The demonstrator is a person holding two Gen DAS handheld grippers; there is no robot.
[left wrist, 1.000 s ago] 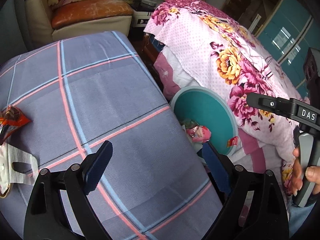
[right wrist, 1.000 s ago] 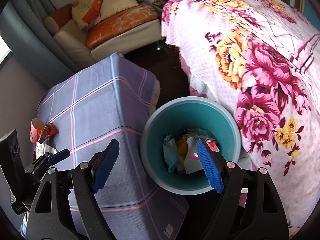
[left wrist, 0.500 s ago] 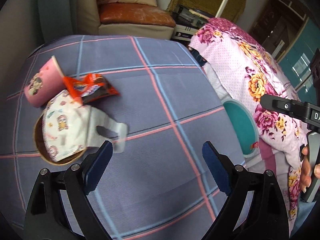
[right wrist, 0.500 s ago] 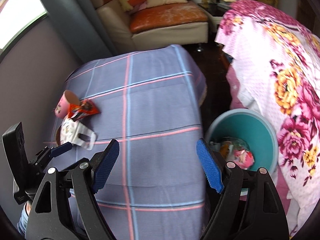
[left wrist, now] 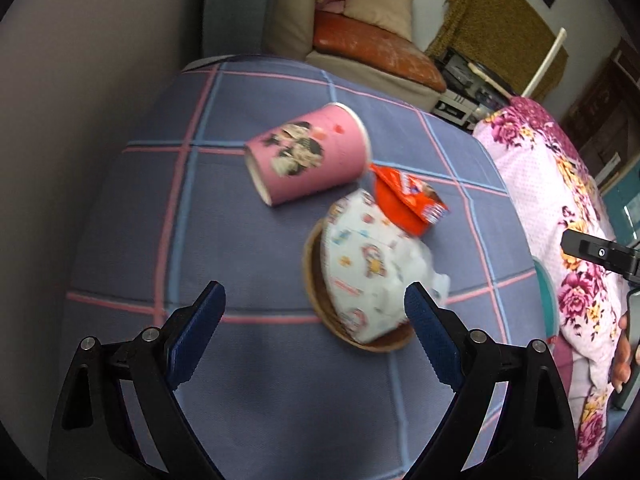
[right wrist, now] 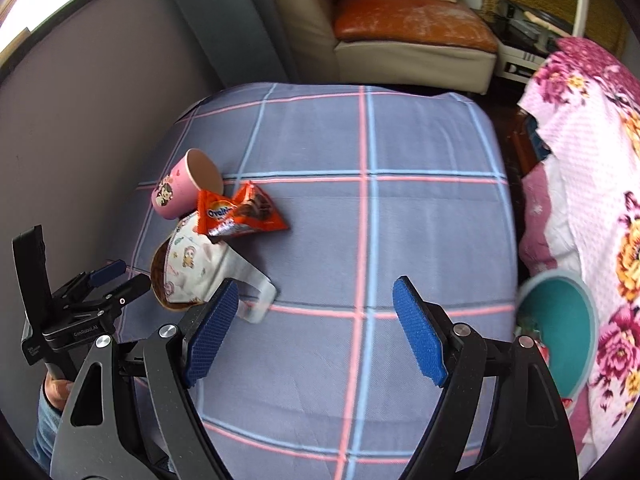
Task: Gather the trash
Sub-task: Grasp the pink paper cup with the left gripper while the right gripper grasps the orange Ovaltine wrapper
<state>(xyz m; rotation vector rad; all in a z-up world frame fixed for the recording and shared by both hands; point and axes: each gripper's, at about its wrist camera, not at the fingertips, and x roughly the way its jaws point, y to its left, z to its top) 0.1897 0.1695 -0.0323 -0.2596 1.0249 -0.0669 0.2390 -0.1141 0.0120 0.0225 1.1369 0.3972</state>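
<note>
Both grippers empty above the checked tablecloth (right wrist: 400, 144)

Left gripper (left wrist: 316, 332) hangs with jaws spread wide before the litter; right gripper (right wrist: 316, 328) likewise spread, holding nothing. Counted: one pink paper cup (left wrist: 308, 160) on its side, one orange wrapper (right wrist: 240, 216), one printed face mask (left wrist: 368, 272) over one brown bowl (left wrist: 316, 288), all touching; one teal bin (right wrist: 560, 332) beside the table

Both handheld grippers are rocking the same look: the left matte black two-finger gripper (left wrist: 314, 338) and the right matte black two-finger gripper (right wrist: 316, 332) have triangular cut-outs in the arms, round silver screws at the pivots and ribbed blue rubber pads (right wrist: 418, 340). The left one's body is showing tiny white lettering, and bare skin and a blue denim sleeve (right wrist: 46, 424) are peeking out underneath.
</note>
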